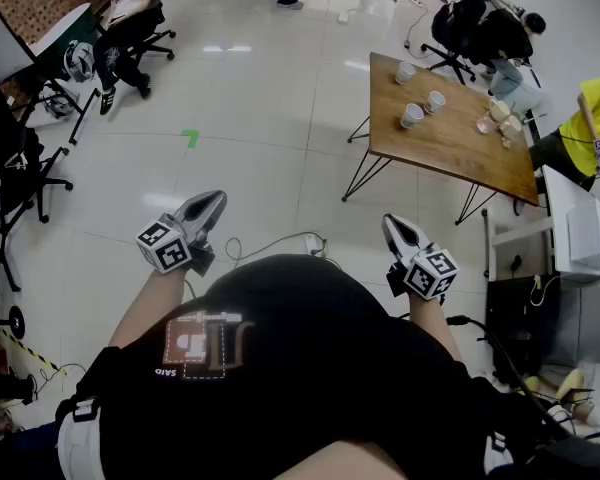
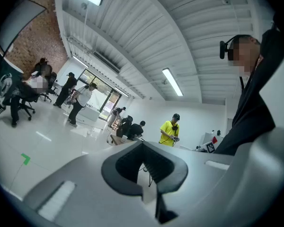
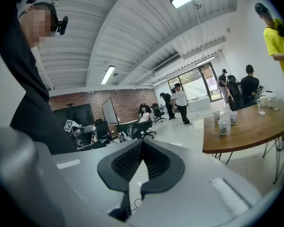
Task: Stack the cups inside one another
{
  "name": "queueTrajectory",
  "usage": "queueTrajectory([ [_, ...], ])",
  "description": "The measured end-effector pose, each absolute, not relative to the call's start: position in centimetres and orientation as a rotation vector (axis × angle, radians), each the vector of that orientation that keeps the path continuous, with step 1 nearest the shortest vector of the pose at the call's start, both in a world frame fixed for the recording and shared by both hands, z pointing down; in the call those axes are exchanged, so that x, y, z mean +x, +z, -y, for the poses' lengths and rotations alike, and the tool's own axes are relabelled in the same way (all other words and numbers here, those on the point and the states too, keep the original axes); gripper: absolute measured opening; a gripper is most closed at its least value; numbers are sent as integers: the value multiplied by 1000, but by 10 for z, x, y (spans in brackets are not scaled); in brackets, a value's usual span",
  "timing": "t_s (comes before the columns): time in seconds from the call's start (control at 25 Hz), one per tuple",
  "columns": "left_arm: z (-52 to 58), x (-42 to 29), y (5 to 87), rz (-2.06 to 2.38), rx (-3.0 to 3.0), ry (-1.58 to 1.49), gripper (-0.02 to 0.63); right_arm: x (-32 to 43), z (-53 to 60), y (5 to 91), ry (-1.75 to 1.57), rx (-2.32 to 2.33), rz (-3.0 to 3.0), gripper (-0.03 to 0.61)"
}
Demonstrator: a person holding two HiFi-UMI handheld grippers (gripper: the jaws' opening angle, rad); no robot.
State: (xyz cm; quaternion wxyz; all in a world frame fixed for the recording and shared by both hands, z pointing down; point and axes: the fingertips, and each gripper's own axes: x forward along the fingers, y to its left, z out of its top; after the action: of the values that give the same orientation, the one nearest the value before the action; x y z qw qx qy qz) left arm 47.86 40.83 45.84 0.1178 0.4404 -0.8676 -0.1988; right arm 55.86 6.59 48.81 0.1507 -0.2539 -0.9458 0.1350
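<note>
Three white paper cups [image 1: 412, 115] stand apart on a wooden table [image 1: 450, 148] at the upper right of the head view, well away from both grippers. The right gripper view shows the same cups [image 3: 223, 126] on the table [image 3: 255, 131] at right. My left gripper [image 1: 212, 204] is held in front of the person's body, shut and empty. My right gripper [image 1: 393, 226] is beside it, also shut with nothing in it. In the gripper views the left gripper's tips [image 2: 143, 144] and the right gripper's tips [image 3: 142, 143] meet.
More small items [image 1: 500, 118] stand at the table's far end, next to a person in yellow [image 1: 590, 128]. Office chairs [image 1: 30, 168] and seated people line the left. A cable and plug strip [image 1: 305, 240] lie on the white floor just ahead.
</note>
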Motion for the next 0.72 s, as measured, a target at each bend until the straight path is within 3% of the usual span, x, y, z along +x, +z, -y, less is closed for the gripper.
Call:
queueTrajectory([
  [0.44,-384,492,456,2560,1230,-546,2,555,-35,511,393,-779,2685,14],
  [0.72,-417,435,471,2568,1228,-587,2,500,-69,516,350,-804,2671,14],
])
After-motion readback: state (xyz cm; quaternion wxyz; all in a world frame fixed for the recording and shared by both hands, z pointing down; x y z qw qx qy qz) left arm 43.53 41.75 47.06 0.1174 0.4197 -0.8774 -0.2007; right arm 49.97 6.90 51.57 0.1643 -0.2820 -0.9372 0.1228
